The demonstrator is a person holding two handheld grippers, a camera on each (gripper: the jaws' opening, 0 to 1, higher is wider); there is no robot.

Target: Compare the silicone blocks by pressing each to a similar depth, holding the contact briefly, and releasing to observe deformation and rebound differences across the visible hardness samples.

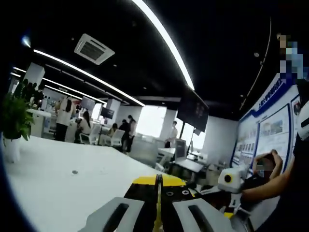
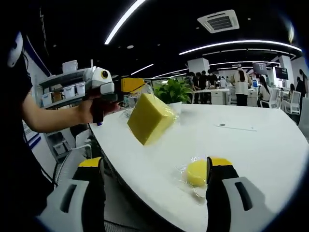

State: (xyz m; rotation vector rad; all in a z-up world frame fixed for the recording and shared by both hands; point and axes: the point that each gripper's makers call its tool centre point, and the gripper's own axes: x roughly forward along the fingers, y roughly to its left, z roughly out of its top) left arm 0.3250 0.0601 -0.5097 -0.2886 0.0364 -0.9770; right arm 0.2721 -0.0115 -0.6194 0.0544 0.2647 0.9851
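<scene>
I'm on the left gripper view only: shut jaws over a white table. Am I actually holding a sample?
Observer: Yes. In the right gripper view a large yellow block hangs tilted above the table, apparently by its clear wrap, which is pinched in your left hand-held gripper.
Operator: Where's another sample?
Observer: A small round yellow block, also wrapped, lies on the white table near its edge, beside one jaw of the right hand-held gripper.
Operator: Is that one ready?
Observer: Its jaws stand wide open.
</scene>
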